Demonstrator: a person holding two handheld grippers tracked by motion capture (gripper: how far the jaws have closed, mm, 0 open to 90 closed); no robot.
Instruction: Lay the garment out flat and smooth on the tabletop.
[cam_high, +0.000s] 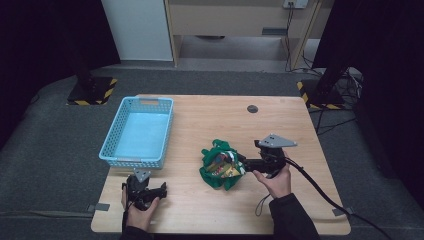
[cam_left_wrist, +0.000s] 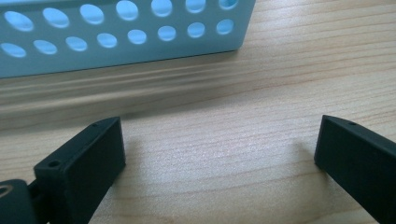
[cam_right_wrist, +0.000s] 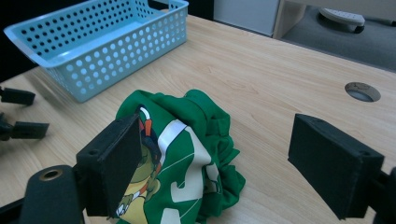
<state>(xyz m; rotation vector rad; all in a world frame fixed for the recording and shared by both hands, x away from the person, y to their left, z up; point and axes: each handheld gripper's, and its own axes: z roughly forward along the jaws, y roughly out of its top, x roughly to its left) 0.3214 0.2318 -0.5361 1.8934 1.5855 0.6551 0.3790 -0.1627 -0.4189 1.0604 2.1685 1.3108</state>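
A crumpled green garment (cam_high: 220, 164) with a white and orange print lies on the wooden table (cam_high: 215, 115), right of centre. My right gripper (cam_high: 243, 165) reaches it from the right. In the right gripper view the garment (cam_right_wrist: 187, 154) bulges between the wide-apart jaws of that gripper (cam_right_wrist: 224, 163), which is open. My left gripper (cam_high: 162, 188) rests low on the table near the front left edge, open, with bare wood between its jaws (cam_left_wrist: 219, 149). A light blue perforated basket (cam_high: 137, 132) stands empty just beyond it; its wall (cam_left_wrist: 116, 42) shows in the left gripper view.
A round cable hole (cam_high: 252, 108) sits in the table's far right part. Black stands with yellow-striped bases (cam_high: 92, 92) flank the table on the floor. The right gripper's cable (cam_high: 320, 187) trails off the front right.
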